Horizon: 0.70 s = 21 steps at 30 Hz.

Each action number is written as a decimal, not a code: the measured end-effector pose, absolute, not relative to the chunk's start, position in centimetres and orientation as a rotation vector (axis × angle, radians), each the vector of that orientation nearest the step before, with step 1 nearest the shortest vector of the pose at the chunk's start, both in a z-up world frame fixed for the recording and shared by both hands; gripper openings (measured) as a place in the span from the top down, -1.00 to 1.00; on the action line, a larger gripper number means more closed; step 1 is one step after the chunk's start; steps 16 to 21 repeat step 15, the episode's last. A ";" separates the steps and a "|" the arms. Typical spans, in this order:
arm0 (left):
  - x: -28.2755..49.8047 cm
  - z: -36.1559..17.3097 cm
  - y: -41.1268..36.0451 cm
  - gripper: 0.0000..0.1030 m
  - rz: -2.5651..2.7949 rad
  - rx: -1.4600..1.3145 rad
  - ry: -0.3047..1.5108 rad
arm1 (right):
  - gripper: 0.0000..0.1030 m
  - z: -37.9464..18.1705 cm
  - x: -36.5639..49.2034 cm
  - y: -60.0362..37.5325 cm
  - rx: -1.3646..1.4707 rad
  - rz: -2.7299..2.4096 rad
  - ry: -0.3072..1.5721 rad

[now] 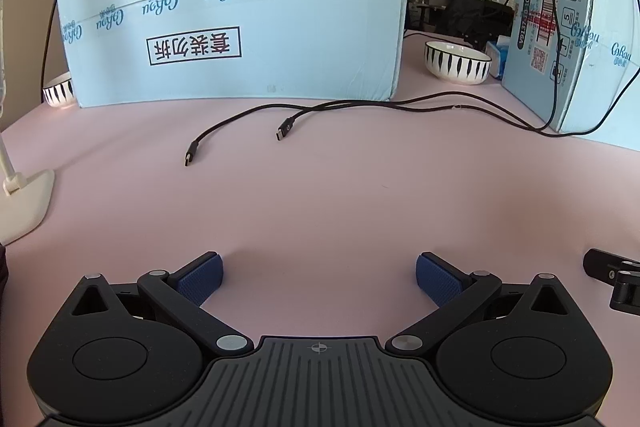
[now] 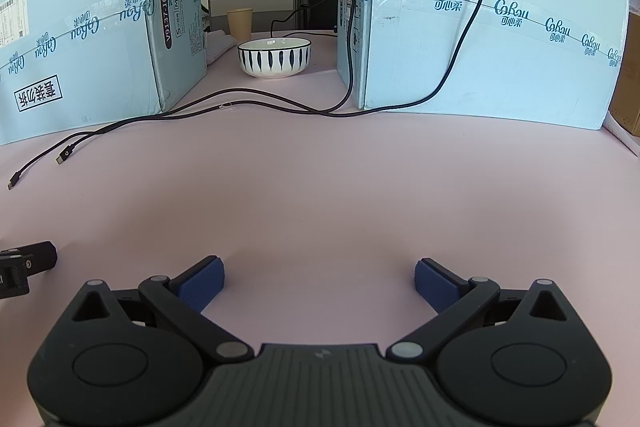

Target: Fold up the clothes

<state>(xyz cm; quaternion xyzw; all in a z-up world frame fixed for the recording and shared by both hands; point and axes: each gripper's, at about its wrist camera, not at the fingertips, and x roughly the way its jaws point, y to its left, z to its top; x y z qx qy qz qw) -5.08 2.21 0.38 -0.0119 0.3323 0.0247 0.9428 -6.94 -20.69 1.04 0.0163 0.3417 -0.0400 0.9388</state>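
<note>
Left wrist and right wrist views show no garment ahead of your wide-open, empty left gripper and right gripper, only bare pink counter, so neither is nearer.

"CoRou" tape on blue boxes

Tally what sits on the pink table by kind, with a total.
Blue boxes: 2
Striped bowls: 2
Black cables: 2
Paper cups: 1
Lamp bases: 1
Clothes: 0 in view
Total: 8
</note>
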 end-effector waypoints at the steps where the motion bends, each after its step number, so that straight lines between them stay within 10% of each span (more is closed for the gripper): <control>1: -5.1 0.4 2.2 -1.00 0.051 -0.024 0.678 | -1.00 1.0 -6.9 -20.7 0.033 -0.081 0.698; 21: -5.1 0.4 2.1 -1.00 0.050 -0.027 0.677 | -1.00 1.0 -6.9 -20.7 0.033 -0.081 0.698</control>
